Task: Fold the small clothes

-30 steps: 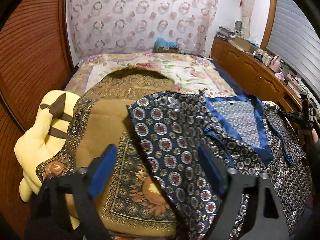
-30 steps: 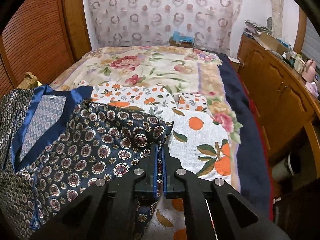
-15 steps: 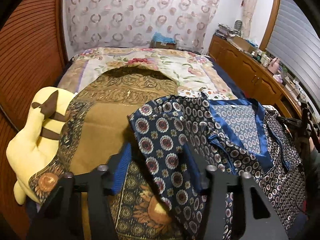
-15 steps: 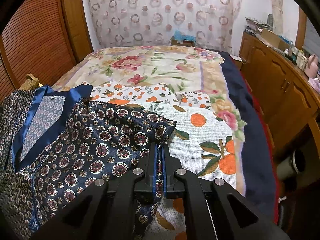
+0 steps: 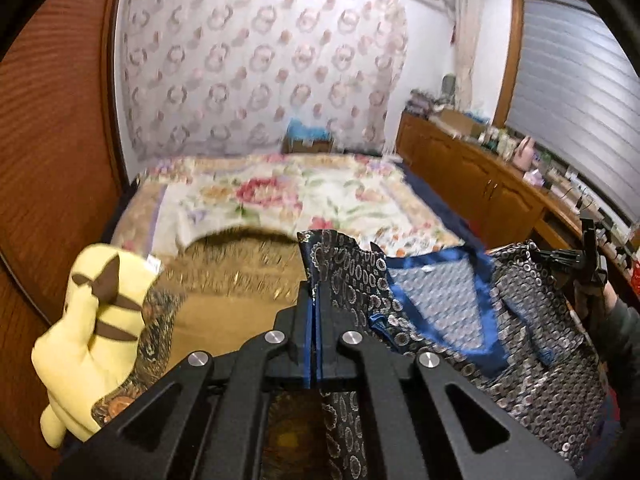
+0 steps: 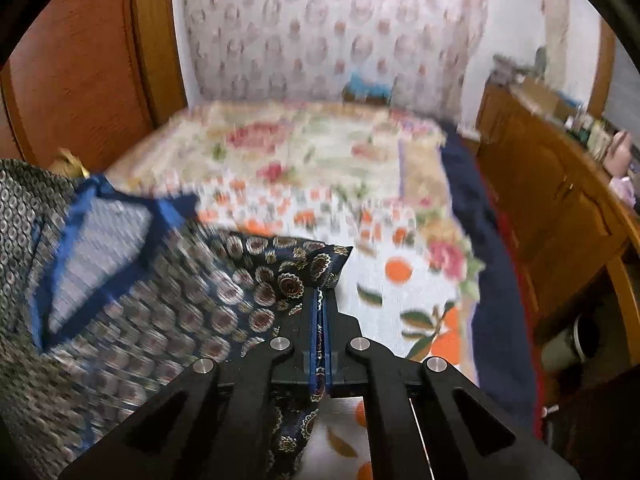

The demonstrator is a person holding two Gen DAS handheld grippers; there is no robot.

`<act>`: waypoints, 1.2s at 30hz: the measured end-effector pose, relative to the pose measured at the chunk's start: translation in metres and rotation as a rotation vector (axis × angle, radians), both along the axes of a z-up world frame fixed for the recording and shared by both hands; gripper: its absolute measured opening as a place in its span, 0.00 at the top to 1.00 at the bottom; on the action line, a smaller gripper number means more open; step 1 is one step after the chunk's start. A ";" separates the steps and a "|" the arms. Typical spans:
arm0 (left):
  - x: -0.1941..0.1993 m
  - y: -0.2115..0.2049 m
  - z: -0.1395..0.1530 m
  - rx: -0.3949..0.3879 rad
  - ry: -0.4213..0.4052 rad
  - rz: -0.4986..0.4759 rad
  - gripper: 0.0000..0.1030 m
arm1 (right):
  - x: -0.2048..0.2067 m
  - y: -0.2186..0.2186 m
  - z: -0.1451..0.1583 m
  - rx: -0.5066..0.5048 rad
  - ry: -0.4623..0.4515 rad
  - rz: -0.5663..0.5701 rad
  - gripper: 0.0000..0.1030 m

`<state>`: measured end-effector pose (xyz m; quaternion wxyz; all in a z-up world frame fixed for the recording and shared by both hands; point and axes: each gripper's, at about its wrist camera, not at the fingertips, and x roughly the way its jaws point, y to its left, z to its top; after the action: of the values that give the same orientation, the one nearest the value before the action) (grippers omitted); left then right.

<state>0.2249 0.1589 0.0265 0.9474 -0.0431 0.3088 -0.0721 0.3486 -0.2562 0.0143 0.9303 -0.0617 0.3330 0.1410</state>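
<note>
Closed within the last half second, the left tongs (image 5: 315, 312) are now seen clamped on the edge of the navy patterned garment (image 5: 452, 320), where a second ago their blue pads stood wide apart over the fabric. That edge is now raised off the brown patterned cushion (image 5: 224, 304), and a corner of the cloth is shown standing up above the pads. The right tongs (image 6: 320, 312) are pressed together on the opposite edge of the same garment (image 6: 168, 292), a strip of the printed fabric being visible between the pads and hanging below them; this grip is unchanged from the earlier frames, though the corner beyond the fingertips is now lifted higher off the orange-print cloth (image 6: 400, 292).

The garment is stretched between the two tongs, its long axis running across the bed (image 5: 280, 196) from one side to the other, with the blue-trimmed neck opening (image 5: 440, 300) turned towards the far wall. Much of both views is blurred, and the lower hem cannot be made out. A yellow plush toy (image 5: 92, 336) is seen beside the cushion at the left edge of the bed. A row of wooden cabinets (image 5: 472, 176) is shown along the right wall, with small items on top. A sleeve (image 5: 624, 340) is glimpsed at the right edge of the left view.
</note>
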 end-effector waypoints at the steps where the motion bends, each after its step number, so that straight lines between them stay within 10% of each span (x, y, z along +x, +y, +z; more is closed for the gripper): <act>1: -0.008 -0.003 0.007 0.001 -0.022 -0.008 0.98 | -0.009 0.001 0.009 0.012 -0.033 -0.003 0.98; 17: -0.169 -0.018 0.004 -0.010 -0.137 -0.070 0.98 | -0.214 -0.021 0.039 0.115 -0.225 0.037 0.99; 27: -0.246 0.020 -0.057 -0.064 -0.056 0.063 0.98 | -0.341 -0.078 -0.017 0.191 -0.108 0.016 0.99; 36: -0.263 0.023 -0.092 -0.032 0.027 0.097 0.98 | -0.365 -0.091 -0.048 0.158 0.041 0.017 0.99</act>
<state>-0.0386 0.1817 -0.0651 0.9447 -0.0741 0.3179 -0.0303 -0.0163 -0.3470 -0.0334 0.9239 0.0122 0.3394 0.1763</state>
